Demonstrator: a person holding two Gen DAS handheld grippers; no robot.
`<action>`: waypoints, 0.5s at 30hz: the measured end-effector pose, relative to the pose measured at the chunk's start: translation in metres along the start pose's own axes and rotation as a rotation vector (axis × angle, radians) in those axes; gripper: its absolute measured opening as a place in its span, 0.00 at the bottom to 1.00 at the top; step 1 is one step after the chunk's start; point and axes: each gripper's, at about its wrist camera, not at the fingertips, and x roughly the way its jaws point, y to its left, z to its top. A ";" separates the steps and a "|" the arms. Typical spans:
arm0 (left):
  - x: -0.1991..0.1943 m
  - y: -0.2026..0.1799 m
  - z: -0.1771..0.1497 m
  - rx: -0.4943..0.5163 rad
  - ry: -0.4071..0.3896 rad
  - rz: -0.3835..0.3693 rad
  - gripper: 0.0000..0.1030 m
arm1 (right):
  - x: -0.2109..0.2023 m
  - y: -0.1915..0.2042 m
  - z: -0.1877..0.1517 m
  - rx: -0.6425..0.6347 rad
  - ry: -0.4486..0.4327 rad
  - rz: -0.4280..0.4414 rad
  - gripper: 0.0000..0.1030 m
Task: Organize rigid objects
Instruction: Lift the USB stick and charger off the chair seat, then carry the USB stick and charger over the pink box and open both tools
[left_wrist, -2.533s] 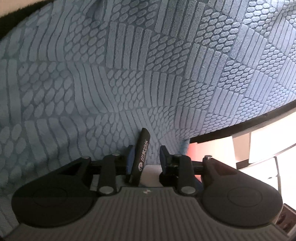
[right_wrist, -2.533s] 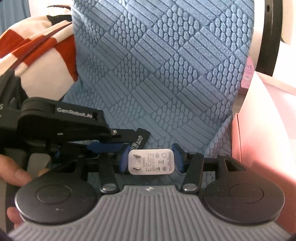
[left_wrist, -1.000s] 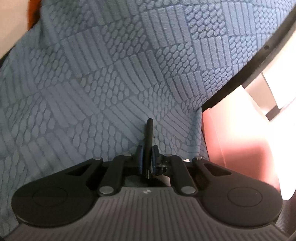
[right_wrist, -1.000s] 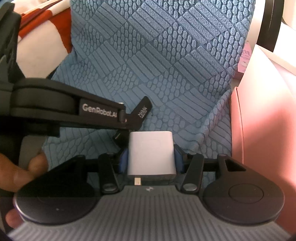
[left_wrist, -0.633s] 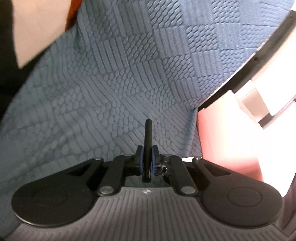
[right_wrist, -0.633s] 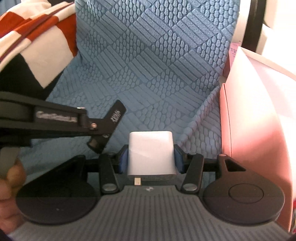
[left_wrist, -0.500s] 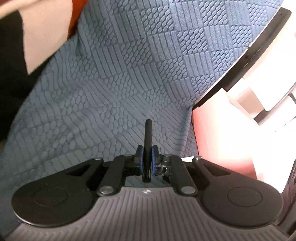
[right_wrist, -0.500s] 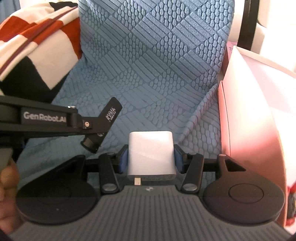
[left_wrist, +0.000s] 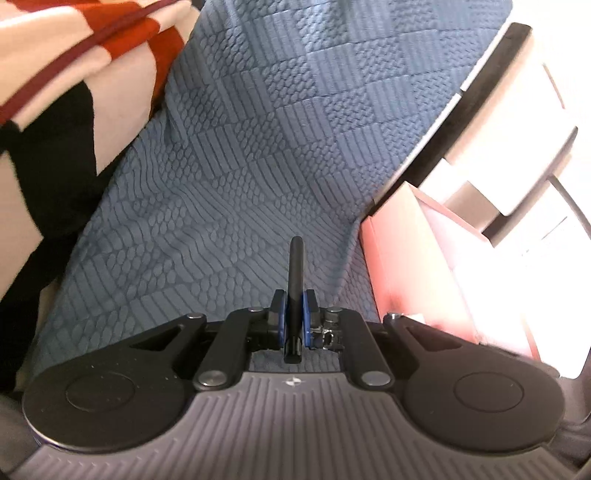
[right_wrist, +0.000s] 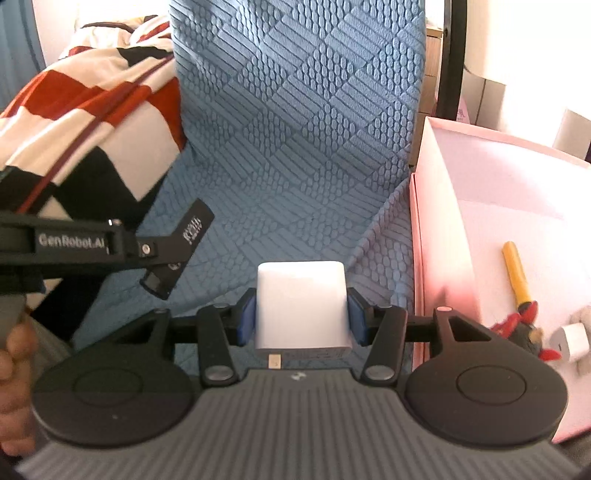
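My left gripper is shut on a thin flat black object with white lettering, held edge-on above the blue quilted cover. The same object shows in the right wrist view, sticking out of the left gripper. My right gripper is shut on a white charger block, held above the blue cover just left of an open pink box.
The pink box holds a yellow-handled item, a red and black toy and a small white charger. A red, white and black blanket lies at the left. A black frame and white furniture stand behind.
Both grippers have lifted and pulled back with their objects. The right gripper has swung right, so the inside of the pink box has come into view. The left gripper closed on the black object earlier.
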 end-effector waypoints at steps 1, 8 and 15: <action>-0.004 -0.001 -0.002 0.004 -0.001 -0.003 0.11 | -0.006 0.001 0.000 -0.003 -0.005 0.002 0.51; -0.039 -0.011 -0.005 -0.002 -0.034 -0.024 0.11 | -0.040 0.008 0.004 -0.013 -0.046 0.022 0.51; -0.068 -0.021 -0.003 -0.014 -0.072 -0.022 0.11 | -0.065 0.019 0.015 -0.026 -0.091 0.039 0.51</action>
